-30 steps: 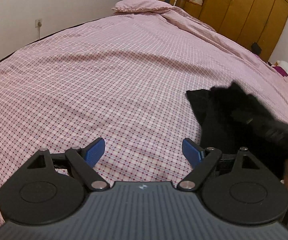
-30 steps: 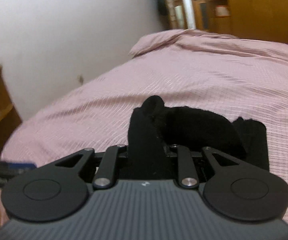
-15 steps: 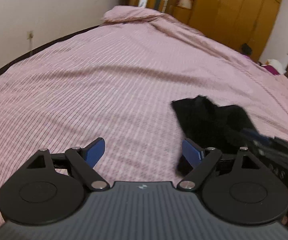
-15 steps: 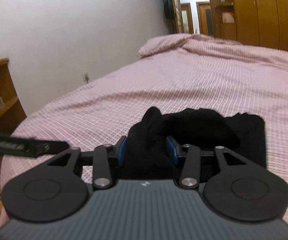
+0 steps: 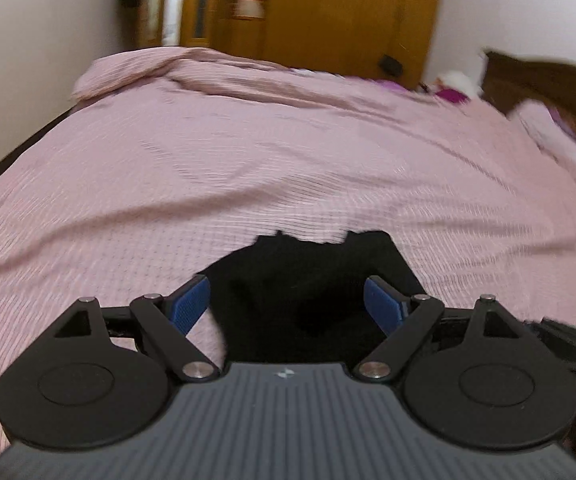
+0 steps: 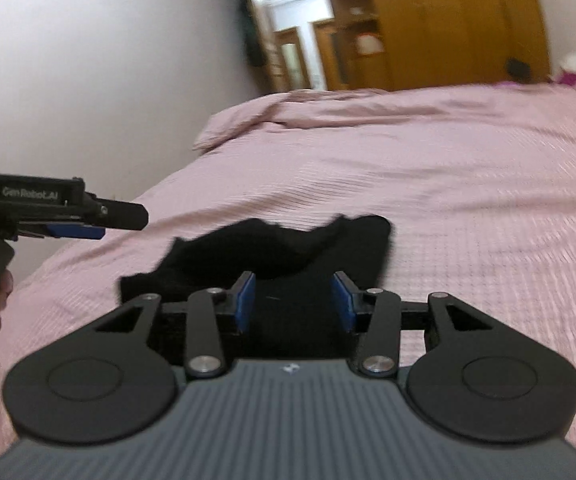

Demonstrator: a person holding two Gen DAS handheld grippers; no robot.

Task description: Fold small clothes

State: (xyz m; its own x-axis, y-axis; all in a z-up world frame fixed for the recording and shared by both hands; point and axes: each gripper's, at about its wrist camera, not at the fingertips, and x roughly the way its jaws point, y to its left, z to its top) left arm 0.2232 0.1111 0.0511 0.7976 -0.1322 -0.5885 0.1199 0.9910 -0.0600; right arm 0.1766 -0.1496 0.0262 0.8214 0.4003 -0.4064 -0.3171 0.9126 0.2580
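A small black garment [image 5: 307, 276] lies crumpled on the pink checked bedspread [image 5: 248, 168]. My left gripper [image 5: 286, 300] is open, its blue pads wide apart above the near part of the garment. In the right wrist view the same black garment [image 6: 288, 248] lies just ahead of my right gripper [image 6: 293, 300], which is open with the cloth between its blue pads but not pinched. The left gripper [image 6: 80, 224] shows at the left edge of that view, held in a hand.
The bed fills both views, with a rumpled duvet fold and pillow [image 5: 136, 68] at the far end. Wooden wardrobes [image 5: 347, 12] and a doorway stand behind. A dark headboard [image 5: 547, 88] and white wall [image 6: 108, 60] border the bed.
My right gripper has opened and let go of the black garment, which now lies on the bed. My left gripper has swung right, over the garment.
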